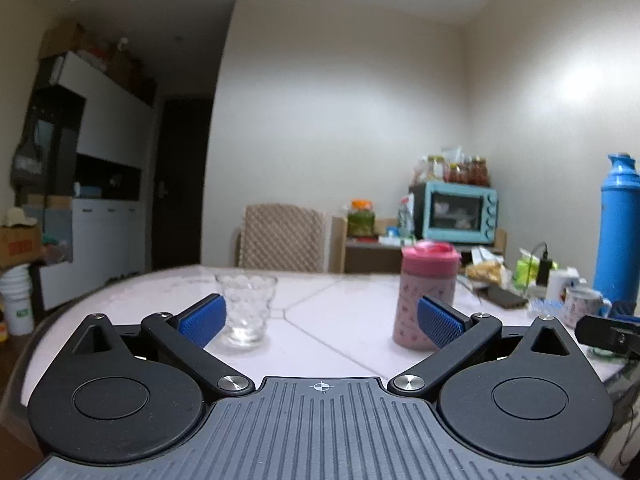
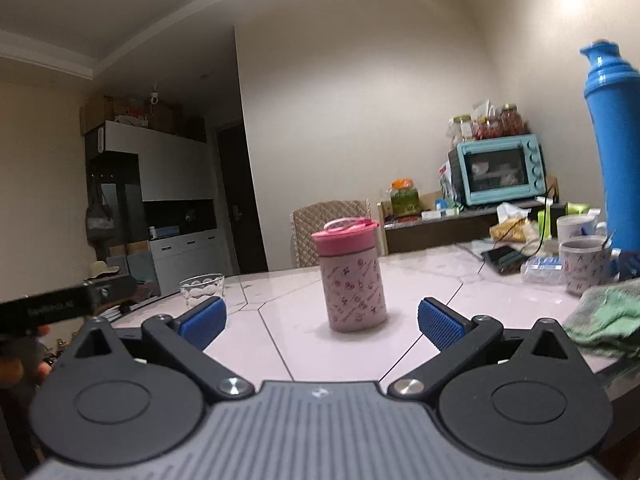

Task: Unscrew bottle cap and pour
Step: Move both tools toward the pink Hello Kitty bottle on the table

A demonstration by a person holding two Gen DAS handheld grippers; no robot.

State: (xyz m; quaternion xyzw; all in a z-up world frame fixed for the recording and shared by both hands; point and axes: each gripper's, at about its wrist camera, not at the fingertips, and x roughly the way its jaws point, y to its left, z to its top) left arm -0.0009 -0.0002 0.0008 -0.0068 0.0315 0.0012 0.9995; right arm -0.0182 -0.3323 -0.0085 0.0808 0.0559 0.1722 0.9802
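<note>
A pink patterned bottle (image 2: 356, 280) with a darker pink screw cap (image 2: 345, 232) stands upright on the white table. It also shows in the left wrist view (image 1: 426, 300), right of a clear empty glass (image 1: 246, 308). The glass shows at the left in the right wrist view (image 2: 202, 288). My left gripper (image 1: 322, 318) is open and empty, with the glass by its left pad and the bottle behind its right pad. My right gripper (image 2: 322, 316) is open and empty, a short way in front of the bottle.
A tall blue thermos (image 2: 616, 140), mugs (image 2: 582, 264), a phone (image 2: 502, 258) and snack bags crowd the table's right side. A green cloth (image 2: 608, 316) lies at the near right. A chair (image 1: 282, 238) stands behind the table. A teal oven (image 1: 456, 212) sits on a far shelf.
</note>
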